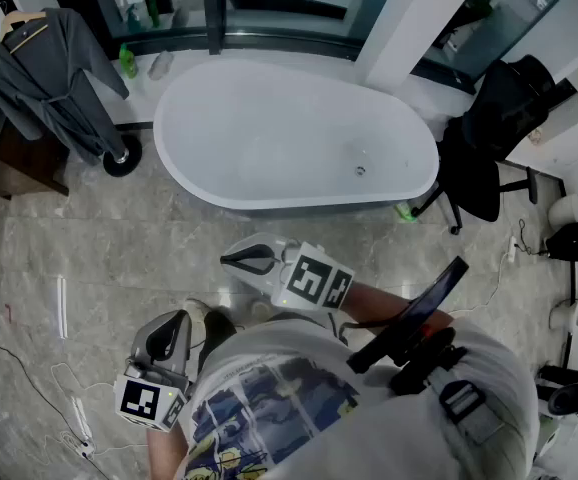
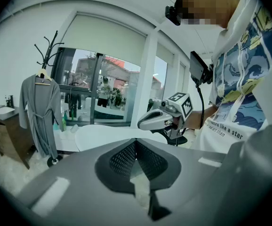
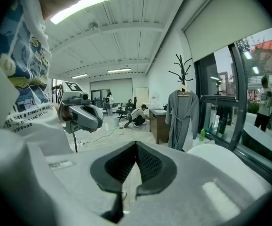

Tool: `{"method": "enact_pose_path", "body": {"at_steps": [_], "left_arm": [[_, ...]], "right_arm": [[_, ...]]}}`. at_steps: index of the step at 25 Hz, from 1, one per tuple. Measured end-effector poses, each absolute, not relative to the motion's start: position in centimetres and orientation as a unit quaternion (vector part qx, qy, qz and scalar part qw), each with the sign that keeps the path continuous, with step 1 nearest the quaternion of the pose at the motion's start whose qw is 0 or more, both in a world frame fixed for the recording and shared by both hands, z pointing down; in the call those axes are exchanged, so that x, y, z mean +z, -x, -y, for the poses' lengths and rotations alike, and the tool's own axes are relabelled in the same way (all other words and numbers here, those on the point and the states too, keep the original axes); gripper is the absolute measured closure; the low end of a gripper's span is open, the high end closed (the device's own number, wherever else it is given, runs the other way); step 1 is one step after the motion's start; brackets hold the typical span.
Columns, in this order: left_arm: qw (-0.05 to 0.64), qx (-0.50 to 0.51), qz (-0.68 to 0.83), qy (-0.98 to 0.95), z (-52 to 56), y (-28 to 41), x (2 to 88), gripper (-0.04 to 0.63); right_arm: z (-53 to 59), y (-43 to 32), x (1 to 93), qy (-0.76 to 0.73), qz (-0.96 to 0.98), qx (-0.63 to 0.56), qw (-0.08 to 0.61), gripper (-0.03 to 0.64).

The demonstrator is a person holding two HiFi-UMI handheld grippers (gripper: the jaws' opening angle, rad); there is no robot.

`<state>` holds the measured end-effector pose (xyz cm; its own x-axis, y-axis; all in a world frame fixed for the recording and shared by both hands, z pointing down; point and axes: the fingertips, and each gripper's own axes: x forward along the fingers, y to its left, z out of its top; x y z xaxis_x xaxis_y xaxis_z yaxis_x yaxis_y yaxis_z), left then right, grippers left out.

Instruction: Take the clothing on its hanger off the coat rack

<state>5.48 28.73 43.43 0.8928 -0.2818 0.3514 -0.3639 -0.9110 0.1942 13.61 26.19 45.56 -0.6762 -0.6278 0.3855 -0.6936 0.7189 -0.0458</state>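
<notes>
Bathrobe, grey and belted, hangs on a wooden hanger from a peg of the coat rack. The rack stands in the far left corner, just beside the left end of the white bathtub and well apart from the person. The left gripper and the right gripper are both held close to the torso. Each has its jaws clenched together with nothing between them. The step in hand is judged to be the approach, and no contact is made yet. Walk round the left end of the tub and mind the cables lying on the floor. Release one gripper's jaws only when the hanger is within reach. Grasp the hanger at the neck below its hook, not the cloth, since fabric is likely to slip between the pads. Lift straight up until the hook clears the peg, then draw away. The slender rack may tip if pulled sideways, so steady the garment with the other gripper.
</notes>
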Motion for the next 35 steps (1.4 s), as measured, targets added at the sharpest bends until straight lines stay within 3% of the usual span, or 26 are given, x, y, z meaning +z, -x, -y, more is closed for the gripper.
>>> {"method": "enact_pose_path", "body": {"at_steps": [14,22,35], "left_arm": [[0.131,0.157,0.199,-0.958,-27.3,-5.9,43.9,0.594],[0.141,0.146,0.192,-0.960,-18.4,-3.1,44.8,0.592],[0.099,0.153,0.185,-0.966,-5.2,6.9,45.1,0.583]], "right_arm": [[-26.0,-16.1,47.8,-0.364,0.907,0.122,0.175,0.614],[-17.6,-15.0,48.7,-0.397,0.890,0.129,0.182,0.492],[-0.6,-6.1,46.4,-0.396,0.894,0.074,0.195,0.459]]}}
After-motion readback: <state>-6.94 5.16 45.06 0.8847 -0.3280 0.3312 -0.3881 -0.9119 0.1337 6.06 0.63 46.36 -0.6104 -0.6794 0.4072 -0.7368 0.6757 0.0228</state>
